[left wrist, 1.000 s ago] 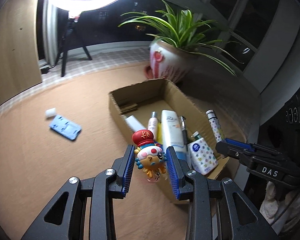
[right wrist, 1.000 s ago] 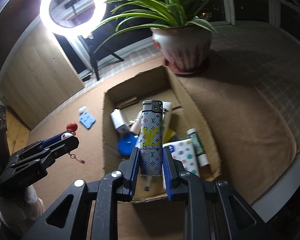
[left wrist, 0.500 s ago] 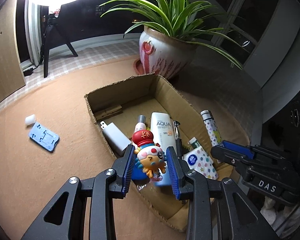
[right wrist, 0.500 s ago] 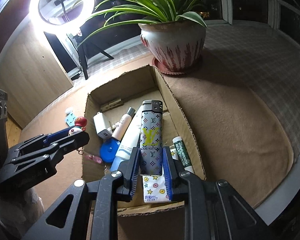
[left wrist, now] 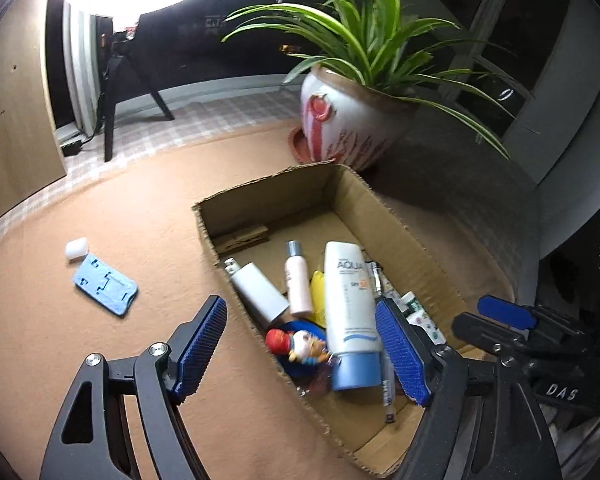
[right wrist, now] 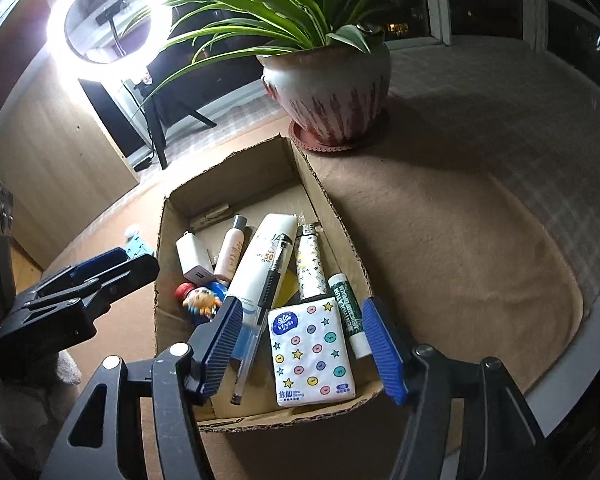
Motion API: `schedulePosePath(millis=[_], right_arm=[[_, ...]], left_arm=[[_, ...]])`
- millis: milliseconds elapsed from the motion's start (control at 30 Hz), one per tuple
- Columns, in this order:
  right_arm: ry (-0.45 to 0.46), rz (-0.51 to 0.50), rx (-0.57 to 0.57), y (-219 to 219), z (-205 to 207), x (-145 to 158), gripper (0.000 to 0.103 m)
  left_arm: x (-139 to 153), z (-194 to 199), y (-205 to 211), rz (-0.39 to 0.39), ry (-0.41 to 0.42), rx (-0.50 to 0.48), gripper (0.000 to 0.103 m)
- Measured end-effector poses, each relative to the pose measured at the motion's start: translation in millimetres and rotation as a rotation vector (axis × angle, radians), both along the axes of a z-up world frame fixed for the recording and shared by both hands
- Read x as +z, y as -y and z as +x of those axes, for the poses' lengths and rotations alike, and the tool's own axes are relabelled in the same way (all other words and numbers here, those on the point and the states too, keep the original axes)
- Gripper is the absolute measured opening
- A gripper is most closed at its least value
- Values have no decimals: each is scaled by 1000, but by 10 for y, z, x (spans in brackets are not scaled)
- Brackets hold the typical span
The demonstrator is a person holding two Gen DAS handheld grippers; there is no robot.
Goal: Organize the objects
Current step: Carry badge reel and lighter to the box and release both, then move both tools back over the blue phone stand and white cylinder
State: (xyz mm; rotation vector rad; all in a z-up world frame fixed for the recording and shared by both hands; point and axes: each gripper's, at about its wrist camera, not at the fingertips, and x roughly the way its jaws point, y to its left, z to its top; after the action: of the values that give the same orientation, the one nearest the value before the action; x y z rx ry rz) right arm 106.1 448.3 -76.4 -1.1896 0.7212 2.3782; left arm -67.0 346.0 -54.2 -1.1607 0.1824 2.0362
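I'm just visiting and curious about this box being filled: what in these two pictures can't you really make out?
- Blue round thing, left view: mostly covered by the toy figure and white charger.
- Yellow item, right view: hidden under the sunscreen tube and patterned lighter.
- Small print on the tissue pack, right view: too small.
- Blue plate outside the box, right view: blocked by the left gripper.

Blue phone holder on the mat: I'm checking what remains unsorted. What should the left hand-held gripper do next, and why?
Probably swing the left hand-held gripper, its jaws opening and empty, toward the blue phone holder. The figurine already lies in the cardboard box; the holder is outside.
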Motion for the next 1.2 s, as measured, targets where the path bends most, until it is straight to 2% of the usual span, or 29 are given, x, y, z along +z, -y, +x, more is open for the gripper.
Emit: schedulePosePath(millis=[267, 567, 867, 1067, 1200], right_arm=[[0, -28, 17, 90, -39, -26, 59], [-34, -39, 109, 330, -221, 77, 59], [-60, -16, 328, 918, -864, 275, 59], [-40, -63, 438, 1280, -1429, 223, 59], [-10, -133, 481, 1443, -1845, 110, 59]], left_arm=[[-49, -8, 269, -15, 21, 31, 80], [-312, 45, 937, -74, 71, 115, 80], [-305, 15, 1709, -57, 88, 246, 80], [-266, -31, 2188, -48, 93, 326, 80], [-270, -61, 2503, -40, 101, 381, 80]])
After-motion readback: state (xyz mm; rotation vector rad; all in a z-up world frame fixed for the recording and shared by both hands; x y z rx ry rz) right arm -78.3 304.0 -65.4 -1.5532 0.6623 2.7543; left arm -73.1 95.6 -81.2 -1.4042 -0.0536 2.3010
